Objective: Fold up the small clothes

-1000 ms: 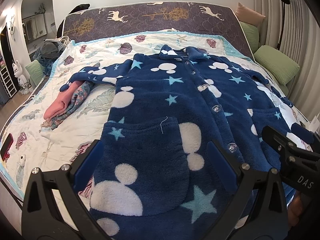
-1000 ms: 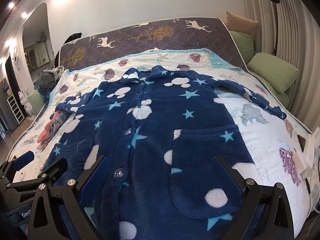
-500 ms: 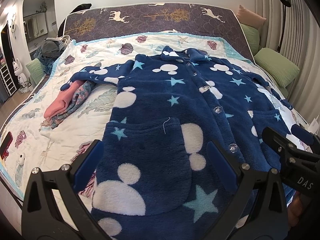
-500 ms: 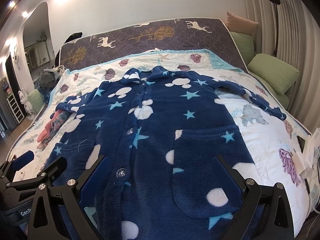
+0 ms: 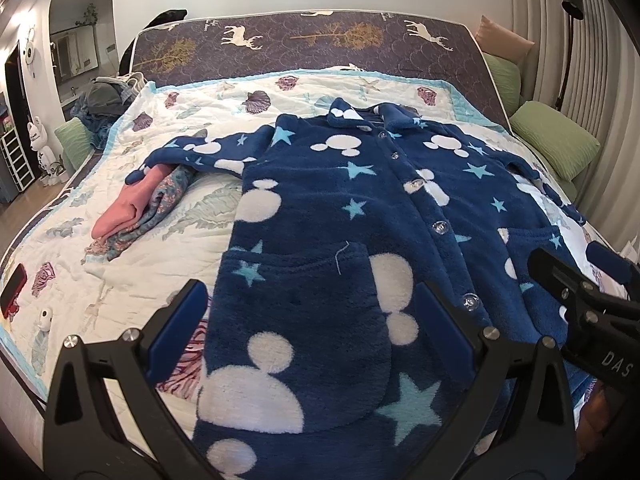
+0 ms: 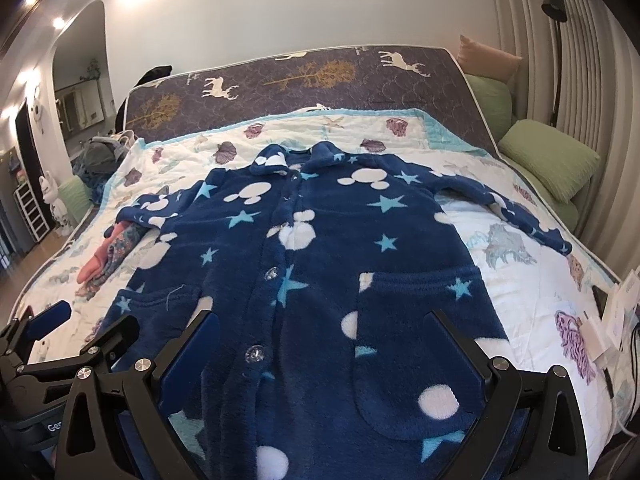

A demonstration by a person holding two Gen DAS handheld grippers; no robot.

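A navy fleece child's robe [image 5: 360, 220] [image 6: 320, 264] with white mouse heads and light-blue stars lies flat and buttoned on the bed, collar at the far end, sleeves spread to both sides. My left gripper [image 5: 312, 316] stands open over its left pocket near the hem. My right gripper [image 6: 324, 348] stands open over the right pocket. Nothing is between the fingers of either. Each gripper shows at the edge of the other's view: the right gripper [image 5: 580, 288] and the left gripper [image 6: 80, 328].
A white quilt [image 5: 120, 264] with sea prints covers the bed. Folded pink and floral clothes [image 5: 136, 208] lie under the robe's left sleeve. A phone [image 5: 14, 286] lies by the left edge. Green pillows [image 6: 548, 160] sit right, with a charger and cables [image 6: 600, 336] nearer.
Both grippers have eased slightly forward and up over the robe, so it sits a little lower in both views. The robe itself has not moved.
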